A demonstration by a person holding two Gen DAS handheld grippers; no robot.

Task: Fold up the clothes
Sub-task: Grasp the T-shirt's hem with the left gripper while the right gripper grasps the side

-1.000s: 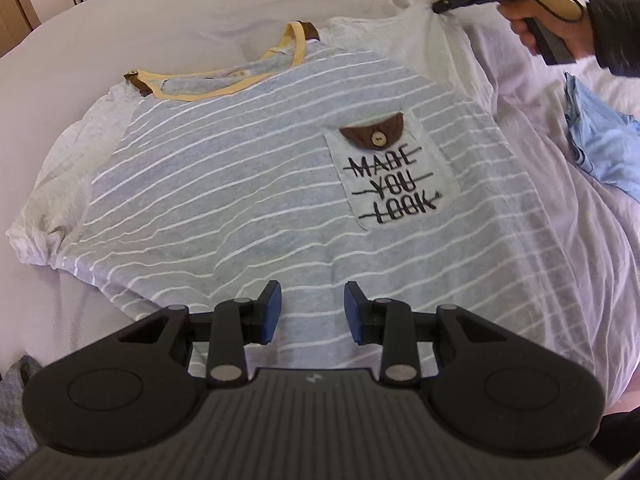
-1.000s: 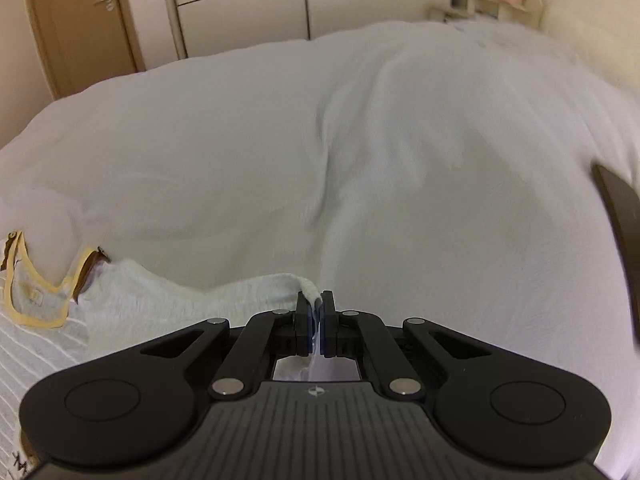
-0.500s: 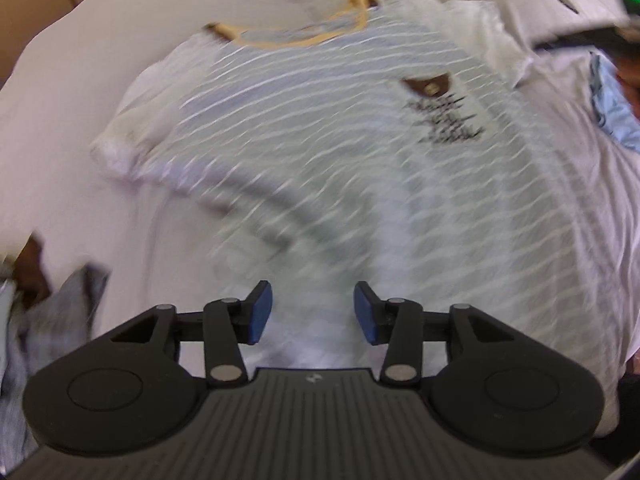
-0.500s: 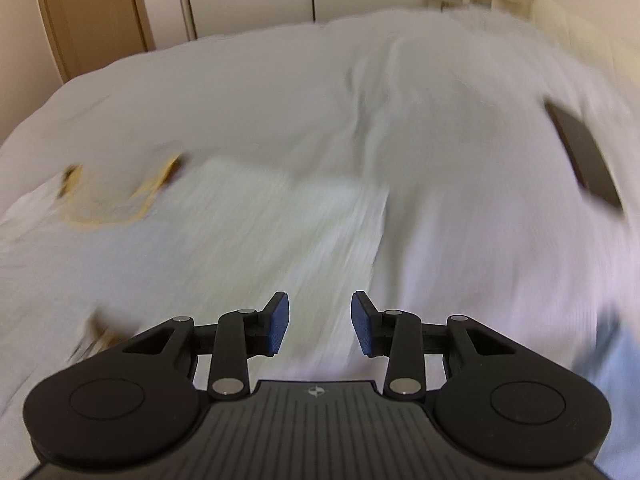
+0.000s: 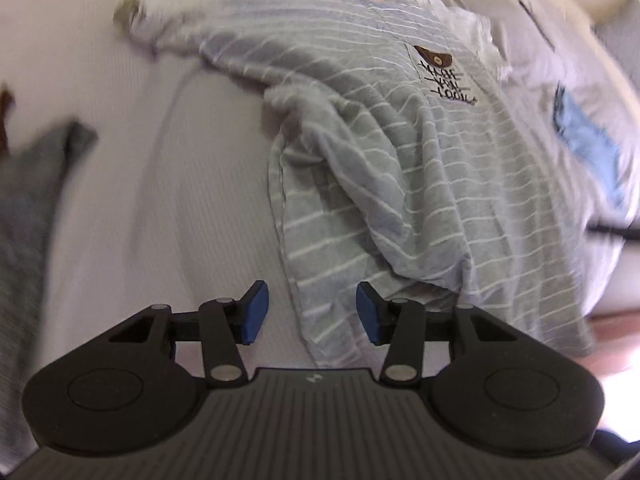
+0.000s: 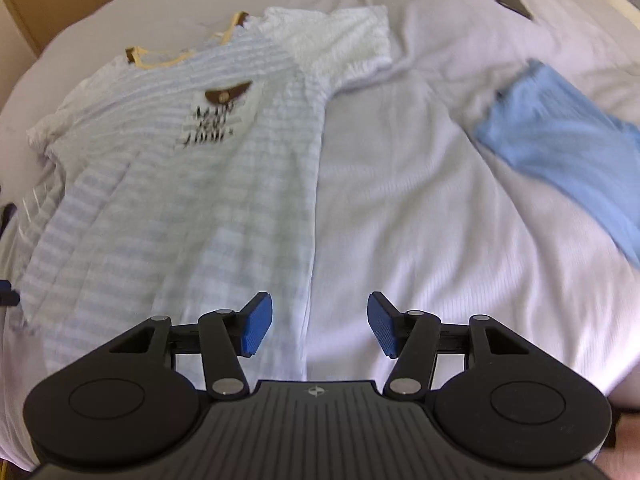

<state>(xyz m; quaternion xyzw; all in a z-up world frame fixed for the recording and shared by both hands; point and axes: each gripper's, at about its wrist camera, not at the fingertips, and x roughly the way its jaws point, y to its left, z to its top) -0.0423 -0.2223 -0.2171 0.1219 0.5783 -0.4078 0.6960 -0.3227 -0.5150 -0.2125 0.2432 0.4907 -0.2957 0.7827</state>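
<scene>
Striped T-shirt (image 5: 420, 168): grey with thin white horizontal stripes, yellow neck trim (image 6: 160, 65) with brown ends, paler plain short sleeves. Chest pocket (image 6: 218, 114) carries a brown buttoned flap and black struck-through lettering. Lies front up on the bed, collar at the far end, hem at the near end. Not flat: in the left wrist view one side edge is rumpled into a raised fold (image 5: 320, 120) across the body, with deep creases running toward the hem. Far sleeve (image 6: 340, 44) spread out flat on the sheet. Unfolded.

Light blue garment (image 6: 560, 152): lies crumpled on the bed, beside the T-shirt and apart from it.
</scene>
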